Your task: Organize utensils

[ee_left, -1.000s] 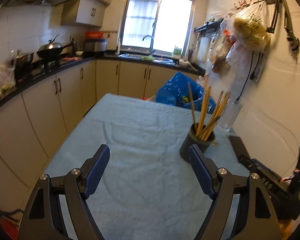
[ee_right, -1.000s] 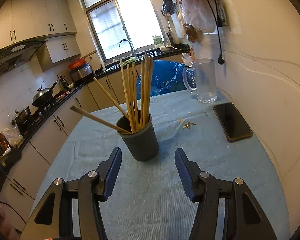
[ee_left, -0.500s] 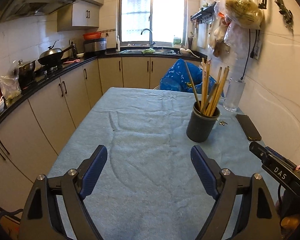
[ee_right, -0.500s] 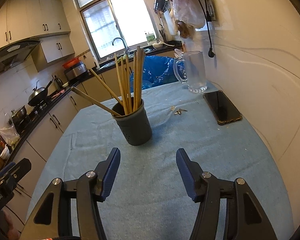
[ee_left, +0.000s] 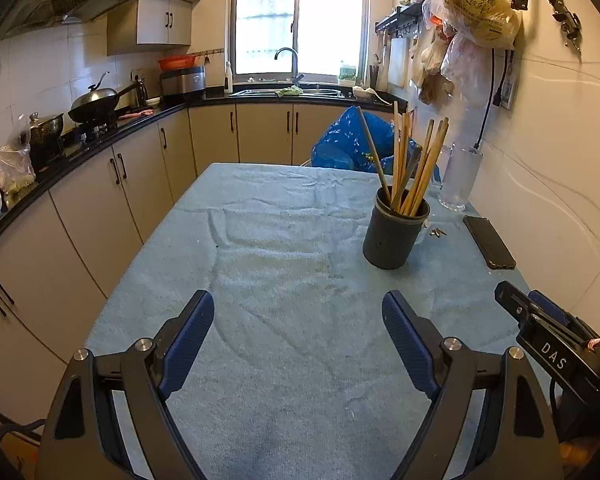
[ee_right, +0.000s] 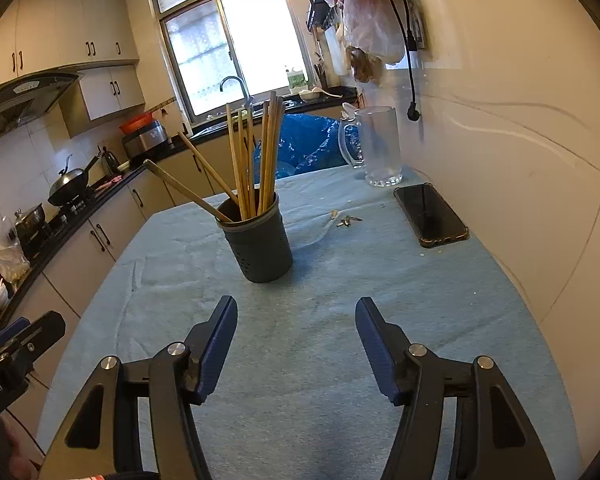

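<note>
A dark grey utensil holder [ee_left: 392, 234] [ee_right: 259, 246] stands upright on the light blue cloth covering the table [ee_left: 280, 264] [ee_right: 380, 280]. Several wooden chopsticks [ee_left: 416, 168] [ee_right: 256, 160] stick out of it, two of them leaning left in the right wrist view. My left gripper [ee_left: 298, 312] hovers open over bare cloth, the holder ahead and to its right. My right gripper [ee_right: 296, 318] sits a little short of the holder; its jaws are opening and nothing is between them. In the left wrist view the right gripper's body [ee_left: 548, 344] shows at the lower right.
A clear glass jug [ee_right: 376, 146] [ee_left: 458, 178] stands at the far right by the wall. A black phone [ee_right: 430, 214] [ee_left: 489, 242] lies flat near the right edge. Small keys [ee_right: 348, 221] lie between holder and phone. A blue bag [ee_right: 304, 142] sits behind the table. Cabinets line the left.
Both grippers have drawn back from the holder, which now looks smaller and farther off. The left view has rolled level and its jaws widened slightly. The right jaws have spread a little.
</note>
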